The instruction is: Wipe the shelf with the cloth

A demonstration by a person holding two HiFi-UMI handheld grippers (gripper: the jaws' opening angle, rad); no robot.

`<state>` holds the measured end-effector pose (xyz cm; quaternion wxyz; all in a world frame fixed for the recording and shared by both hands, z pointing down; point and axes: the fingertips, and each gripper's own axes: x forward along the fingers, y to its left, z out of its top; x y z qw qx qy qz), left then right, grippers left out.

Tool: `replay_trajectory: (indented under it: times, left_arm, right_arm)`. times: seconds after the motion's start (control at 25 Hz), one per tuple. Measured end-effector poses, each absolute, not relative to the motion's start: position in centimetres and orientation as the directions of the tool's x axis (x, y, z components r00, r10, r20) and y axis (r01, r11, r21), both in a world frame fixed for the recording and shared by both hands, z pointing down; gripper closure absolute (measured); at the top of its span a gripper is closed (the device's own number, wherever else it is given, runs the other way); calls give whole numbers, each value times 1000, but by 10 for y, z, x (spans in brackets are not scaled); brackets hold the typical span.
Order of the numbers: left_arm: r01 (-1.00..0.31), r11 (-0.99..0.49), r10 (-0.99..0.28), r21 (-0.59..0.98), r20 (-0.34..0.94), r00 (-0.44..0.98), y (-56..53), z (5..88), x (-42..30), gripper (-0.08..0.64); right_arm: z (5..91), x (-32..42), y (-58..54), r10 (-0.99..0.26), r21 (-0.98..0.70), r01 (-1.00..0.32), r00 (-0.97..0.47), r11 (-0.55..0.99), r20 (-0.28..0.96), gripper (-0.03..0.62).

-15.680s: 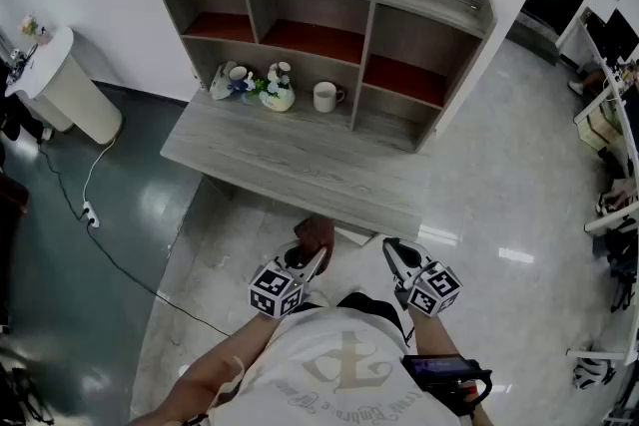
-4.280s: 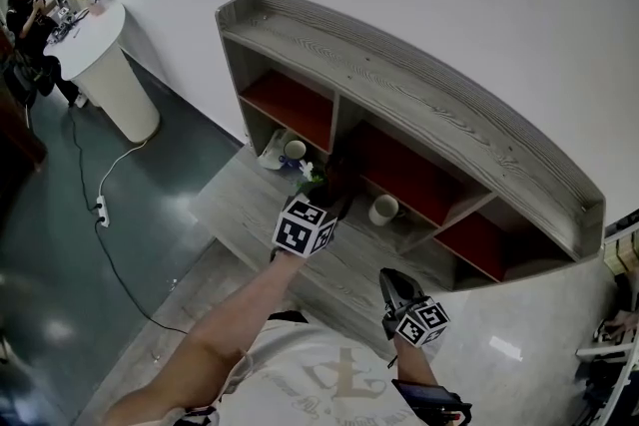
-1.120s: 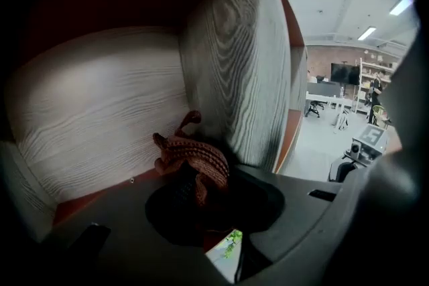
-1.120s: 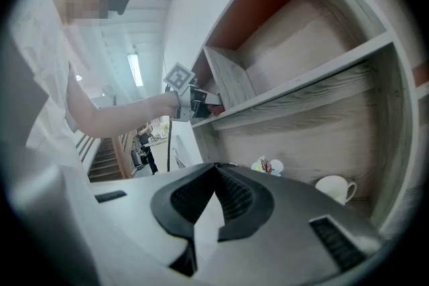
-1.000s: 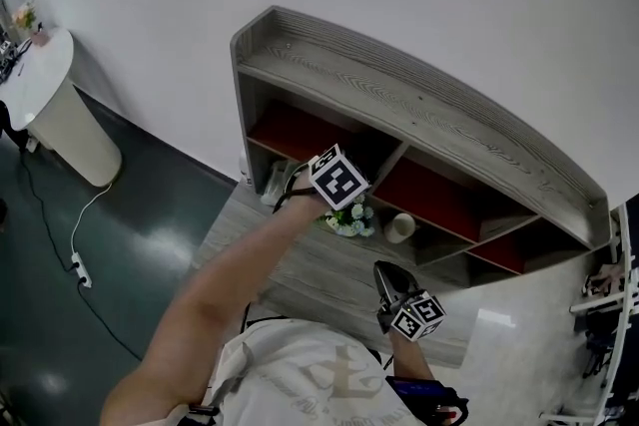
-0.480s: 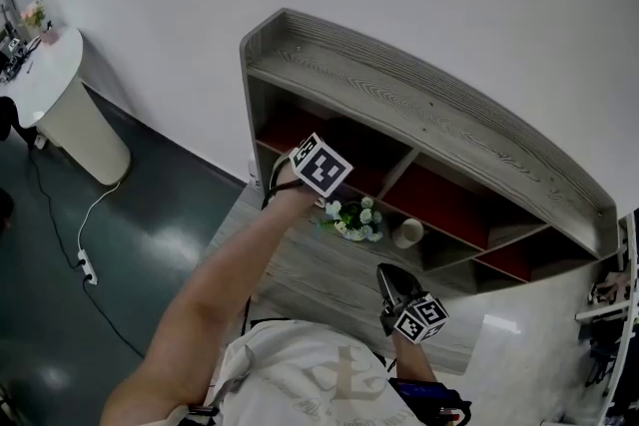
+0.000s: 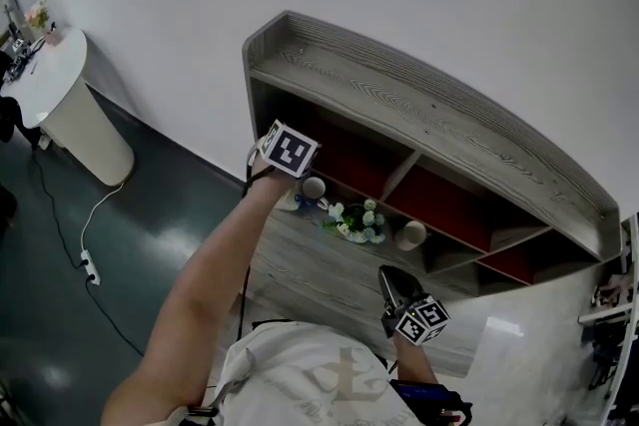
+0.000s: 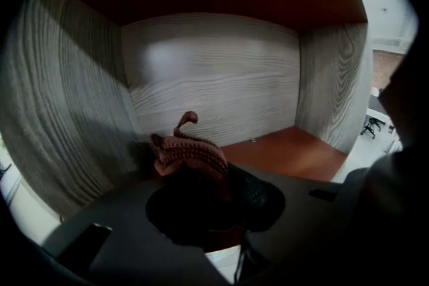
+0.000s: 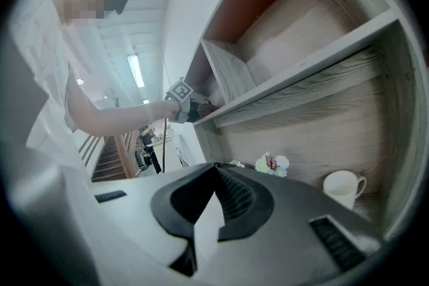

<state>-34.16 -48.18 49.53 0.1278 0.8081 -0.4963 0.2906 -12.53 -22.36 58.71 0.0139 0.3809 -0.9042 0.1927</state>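
Clamping one cloth [image 8: 188, 151], the left tongs [image 8: 209, 189] sit in the shelf's [image 7: 419, 110] left corner, free room rightward; right tongs [image 9: 216, 176] closed, empty.

The left arm [image 7: 210, 294] is stretched forward toward 12 o'clock, its tool [image 7: 290, 148] raised, jaws closed on a cloth [image 8: 191, 151]. The right tool [image 7: 399, 292] is held low at 5 o'clock, close to the body, jaws pressed together with nothing between them.

Your cloth [image 8: 190, 151], a rust-brown knitted wad, sits bunched and pinched in the left gripper [image 8: 204, 176]. It is low in the grey wood-grain shelf [image 7: 429, 120], inside its left-end upper compartment, near the left wall above the red floor.
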Motion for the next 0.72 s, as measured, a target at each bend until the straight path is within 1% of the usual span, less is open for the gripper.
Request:
replay_trajectory:
  times: [0.16,0.28,0.44,0.6,0.72]
  left_arm:
    - [-912,-406,-749,-68,596,289,-483,496,-363,465]
    - [-944,-326,-775,-58,588,232,-479,493,-382,465]
    - [-957,-291,-810,5,532,249,-472,491,-386,465]
    - [-960,-280,-834,12,493,249,-457,489,-391,465]
    - [-961,-277,-868,12,427,255,-445,487,-395,465]
  right_arm:
    - [590,-125,-220,-682,-345,-691,-712,635,169,588]
    - [591,-127,-218,-681,-347,-689,-713,637,165,588]
    - [592,-125,-215,-683,-350,-688,-713,636,160,588]
    - [596,-122,-211,-685,-357,-688,-711,632,159,588]
    - [596,-123,-207,-681,-360,-684,-715,634,159,588]
